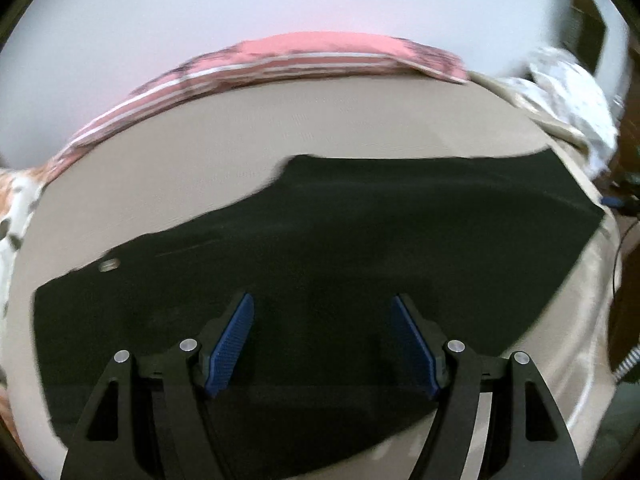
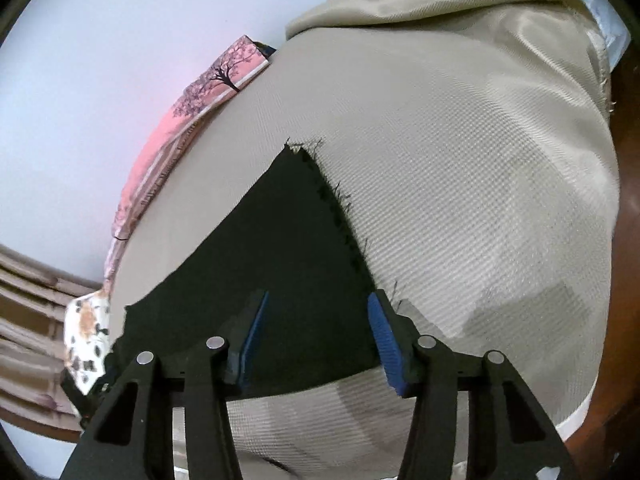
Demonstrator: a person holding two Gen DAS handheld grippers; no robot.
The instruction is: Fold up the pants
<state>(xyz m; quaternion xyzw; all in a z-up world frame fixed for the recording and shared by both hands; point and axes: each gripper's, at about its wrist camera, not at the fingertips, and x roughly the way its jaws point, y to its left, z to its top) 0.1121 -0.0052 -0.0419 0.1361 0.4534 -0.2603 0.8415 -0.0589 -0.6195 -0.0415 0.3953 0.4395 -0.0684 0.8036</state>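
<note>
Black pants (image 1: 340, 240) lie flat on a beige cloth-covered surface (image 1: 200, 152), with the waist and a metal button (image 1: 108, 266) at the left and the legs running right. My left gripper (image 1: 322, 340) is open and empty, hovering just above the middle of the pants. In the right wrist view the frayed leg end of the pants (image 2: 288, 248) lies on the beige cloth (image 2: 460, 160). My right gripper (image 2: 318, 336) is open and empty over the hem, its right pad (image 2: 384, 336) near the frayed edge.
A pink pillow with a tree print (image 1: 320, 56) (image 2: 208, 88) lies along the far edge against a pale wall. White patterned cloth (image 1: 572, 92) sits at the far right corner. The surface drops off at the right (image 2: 624, 240). A spotted cloth (image 2: 86, 332) lies at the left.
</note>
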